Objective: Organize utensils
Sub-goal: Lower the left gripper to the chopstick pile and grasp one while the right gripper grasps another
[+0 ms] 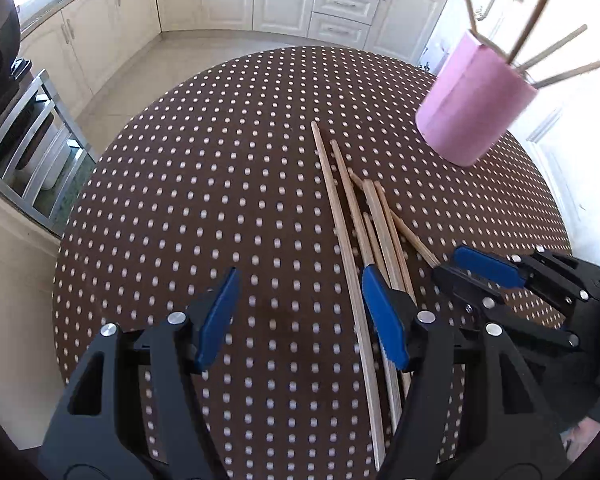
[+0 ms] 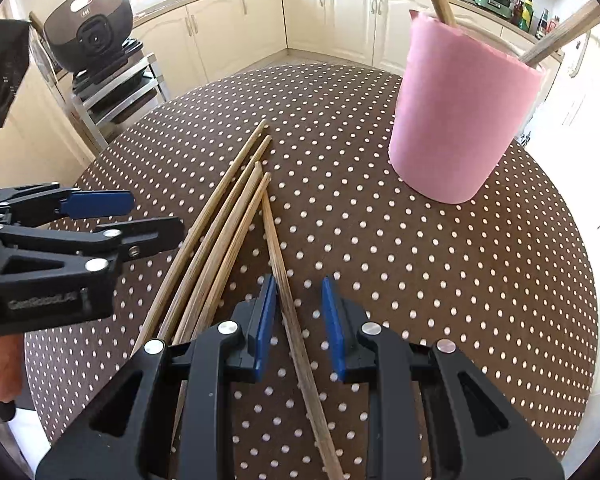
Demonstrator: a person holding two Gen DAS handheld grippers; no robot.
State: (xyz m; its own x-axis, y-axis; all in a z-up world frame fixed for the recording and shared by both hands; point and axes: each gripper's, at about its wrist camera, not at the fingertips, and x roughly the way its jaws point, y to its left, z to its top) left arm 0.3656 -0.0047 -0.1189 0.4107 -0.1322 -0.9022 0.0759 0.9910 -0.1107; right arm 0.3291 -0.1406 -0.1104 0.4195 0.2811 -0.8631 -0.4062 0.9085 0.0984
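Wooden chopsticks (image 2: pixel 220 236) point toward the cabinets; left tongs (image 1: pixel 300 316) released, right tongs (image 2: pixel 298 328) unclenched astride one.

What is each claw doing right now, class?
Left claw: open, holding nothing, beside the chopsticks.
Right claw: open around one chopstick, pads not yet pressing it.

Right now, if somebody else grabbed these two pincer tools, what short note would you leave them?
Left gripper: open, above the left edge of the loose chopsticks, holding nothing.
Right gripper: open, with the rightmost chopstick between its pads, not pinched yet.
On the polka-dot table: about six sticks lie loose; the pink cup stands beyond them.
Done: a few sticks already stand in the cup.
Left: pick up the loose ones and put them in.
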